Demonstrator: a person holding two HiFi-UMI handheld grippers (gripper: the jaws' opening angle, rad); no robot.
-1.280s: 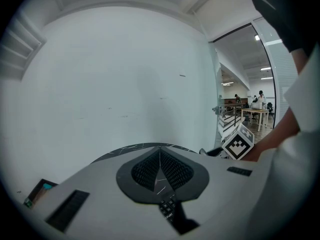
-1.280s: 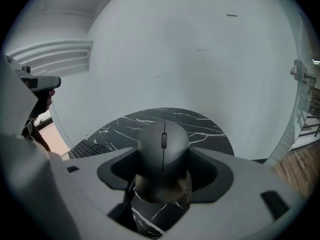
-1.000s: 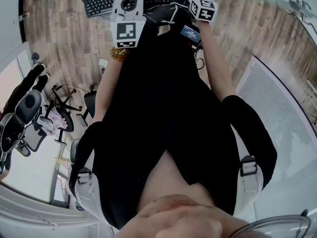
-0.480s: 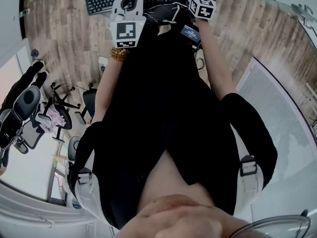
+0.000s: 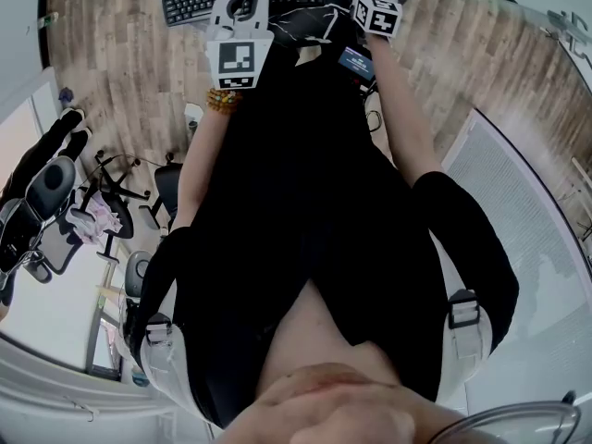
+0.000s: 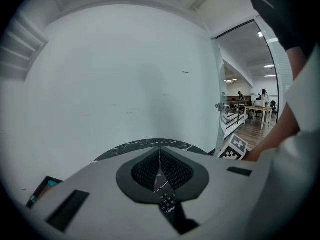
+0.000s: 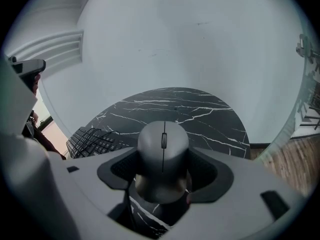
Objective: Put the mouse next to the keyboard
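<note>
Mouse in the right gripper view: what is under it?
The mouse sits between the right gripper's jaws. Below it a strip of black marbled table shows. The mouse's underside is hidden, so whether it touches the table cannot be told.

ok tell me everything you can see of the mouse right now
The mouse is smooth grey plastic with a dark scroll wheel on a centre seam; no cord shows. Its sides are clamped between the jaws of the right gripper, nose pointing away, over the black marbled table. The keyboard lies apart to its left.
</note>
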